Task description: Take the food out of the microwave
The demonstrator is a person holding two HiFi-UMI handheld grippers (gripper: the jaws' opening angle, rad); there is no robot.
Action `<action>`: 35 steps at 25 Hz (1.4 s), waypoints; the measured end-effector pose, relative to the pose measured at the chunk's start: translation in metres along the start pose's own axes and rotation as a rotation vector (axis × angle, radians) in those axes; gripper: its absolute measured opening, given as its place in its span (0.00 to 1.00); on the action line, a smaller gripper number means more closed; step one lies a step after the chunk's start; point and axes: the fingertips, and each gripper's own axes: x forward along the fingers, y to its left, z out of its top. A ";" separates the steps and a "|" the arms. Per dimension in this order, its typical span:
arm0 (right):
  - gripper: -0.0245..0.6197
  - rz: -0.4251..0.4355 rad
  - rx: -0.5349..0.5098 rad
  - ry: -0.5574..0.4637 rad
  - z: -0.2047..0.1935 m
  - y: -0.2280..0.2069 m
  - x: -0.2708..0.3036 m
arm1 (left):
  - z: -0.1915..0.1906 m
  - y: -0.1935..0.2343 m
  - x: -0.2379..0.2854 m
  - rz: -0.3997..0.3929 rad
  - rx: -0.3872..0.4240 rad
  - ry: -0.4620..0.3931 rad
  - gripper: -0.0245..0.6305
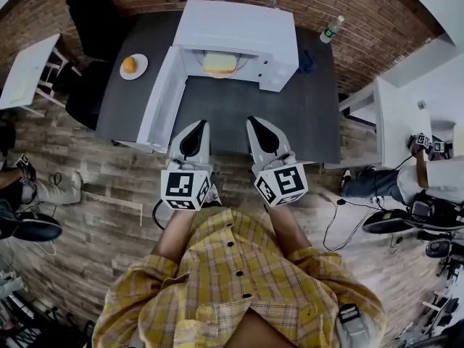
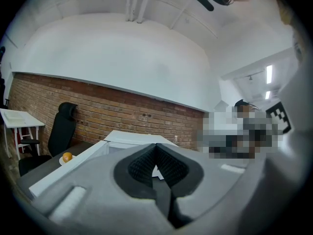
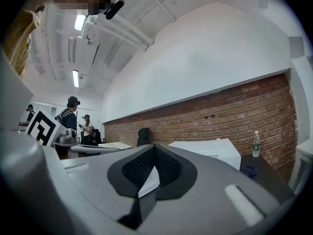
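A white microwave (image 1: pixel 239 27) stands at the back of a dark table (image 1: pixel 239 114), its door (image 1: pixel 163 96) swung open to the left. Inside lies a pale yellow piece of food (image 1: pixel 220 63). My left gripper (image 1: pixel 197 125) and right gripper (image 1: pixel 254 121) hover side by side over the table's near edge, both pointing level at the microwave and well short of it. Each has its jaws shut with nothing between them. The left gripper view shows the left gripper (image 2: pixel 156 146) with the microwave (image 2: pixel 132 140) beyond it. The right gripper view shows the right gripper (image 3: pixel 154 147) with the microwave (image 3: pixel 210 148) off to its right.
A white plate with an orange (image 1: pixel 129 64) sits on the table left of the open door. Two bottles (image 1: pixel 331 29) stand near the brick wall. A black chair (image 1: pixel 94 20) and a white side table (image 1: pixel 25 67) are at left, a white desk (image 1: pixel 395 114) at right. Cables lie on the floor.
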 end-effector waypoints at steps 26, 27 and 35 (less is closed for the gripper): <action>0.05 -0.017 -0.006 0.020 -0.009 -0.043 0.062 | -0.012 0.031 0.085 -0.032 0.037 0.067 0.04; 0.05 -0.013 -0.003 0.018 -0.010 -0.047 0.064 | -0.014 0.032 0.090 -0.027 0.048 0.075 0.04; 0.05 0.003 0.012 0.030 -0.018 -0.070 0.080 | -0.031 0.039 0.127 -0.032 0.006 0.135 0.04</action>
